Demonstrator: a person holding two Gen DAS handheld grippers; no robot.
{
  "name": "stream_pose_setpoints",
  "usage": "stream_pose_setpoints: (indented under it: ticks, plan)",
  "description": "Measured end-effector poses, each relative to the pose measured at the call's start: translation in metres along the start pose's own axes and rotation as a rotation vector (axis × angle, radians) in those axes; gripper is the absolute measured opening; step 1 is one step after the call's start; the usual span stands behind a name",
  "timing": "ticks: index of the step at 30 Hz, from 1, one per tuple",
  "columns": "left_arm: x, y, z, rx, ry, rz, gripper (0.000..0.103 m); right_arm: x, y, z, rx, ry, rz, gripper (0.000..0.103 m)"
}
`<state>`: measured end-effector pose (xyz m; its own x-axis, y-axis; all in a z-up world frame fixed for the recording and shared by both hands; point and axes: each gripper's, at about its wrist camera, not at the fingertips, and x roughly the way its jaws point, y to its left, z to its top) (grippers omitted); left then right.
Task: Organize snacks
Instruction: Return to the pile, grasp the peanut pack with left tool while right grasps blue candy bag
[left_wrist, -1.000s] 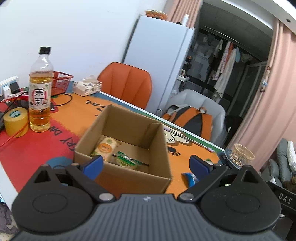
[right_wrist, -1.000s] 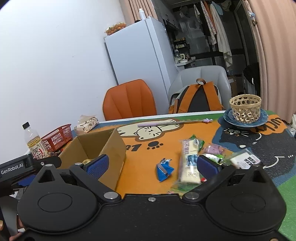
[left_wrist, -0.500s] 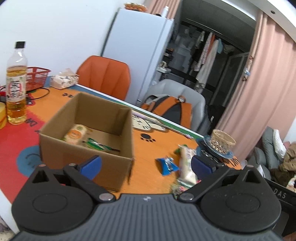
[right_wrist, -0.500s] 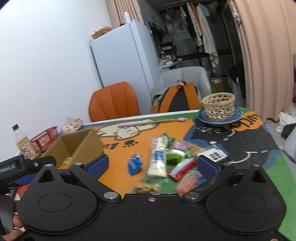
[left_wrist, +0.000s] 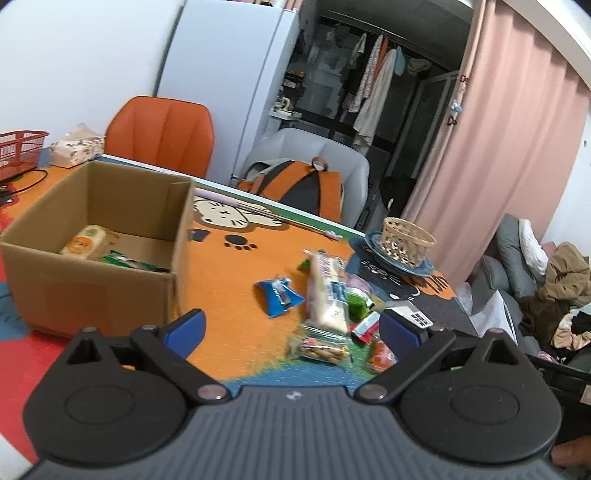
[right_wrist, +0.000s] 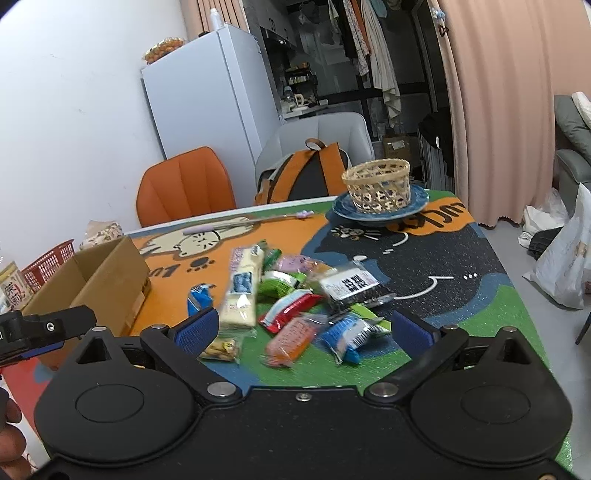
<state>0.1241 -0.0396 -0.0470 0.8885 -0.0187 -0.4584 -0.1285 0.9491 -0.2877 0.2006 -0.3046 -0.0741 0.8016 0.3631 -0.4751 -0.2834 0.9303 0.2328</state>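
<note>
Both pairs of jaws stand wide with nothing between the pads. On the right gripper (right_wrist: 302, 330) the jaws have just been closing a little, though they are wide apart and hold nothing; the left gripper (left_wrist: 291, 330) is spread just as wide and empty.

Low in the middle of the right wrist view lies the snack pile (right_wrist: 295, 295) on the mat (right_wrist: 443, 266) — a long pale pack (right_wrist: 242, 291) at its left edge, a green pack (right_wrist: 282, 282), a red-and-white one (right_wrist: 288, 312), an orange one (right_wrist: 291, 338), a blue-and-white one (right_wrist: 349, 334) and a black-and-white pouch (right_wrist: 354, 288). A small blue pack (right_wrist: 199, 297) lies apart, left of the pile. None touches a pad.

At the left of the left wrist view stands the box (left_wrist: 92, 273), open at the top, with two snacks inside — a pale pack with an orange mark (left_wrist: 83, 242) and a green one (left_wrist: 125, 260) beside it. In the right wrist view the same box sits at the left edge, well apart from the pile.

Behind the pile, upper right of centre, a basket (right_wrist: 376, 184) stands on a blue plate (right_wrist: 380, 210). A red basket (left_wrist: 20, 149) and a tissue pack (left_wrist: 75, 149) sit at the upper left of the left wrist view. An orange chair (right_wrist: 184, 184) and a grey chair (right_wrist: 317, 136) bearing a backpack (right_wrist: 303, 177) stand beyond the table, a fridge (right_wrist: 207, 99) behind them
</note>
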Motion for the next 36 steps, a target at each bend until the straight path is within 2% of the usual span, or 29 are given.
stream_pose_setpoints:
  ticks: [12, 25, 36]
  plan:
    - [0.043, -0.014, -0.012, 0.015, 0.061, 0.03, 0.099, 0.028, -0.018, -0.006, 0.005, 0.056, -0.008, 0.09]
    - [0.082, -0.027, -0.017, 0.035, 0.117, 0.054, 0.099, 0.055, -0.026, -0.002, -0.002, 0.086, -0.008, 0.087]
    - [0.109, -0.031, -0.025, 0.051, 0.154, 0.085, 0.099, 0.074, -0.028, -0.011, -0.009, 0.144, -0.002, 0.059]
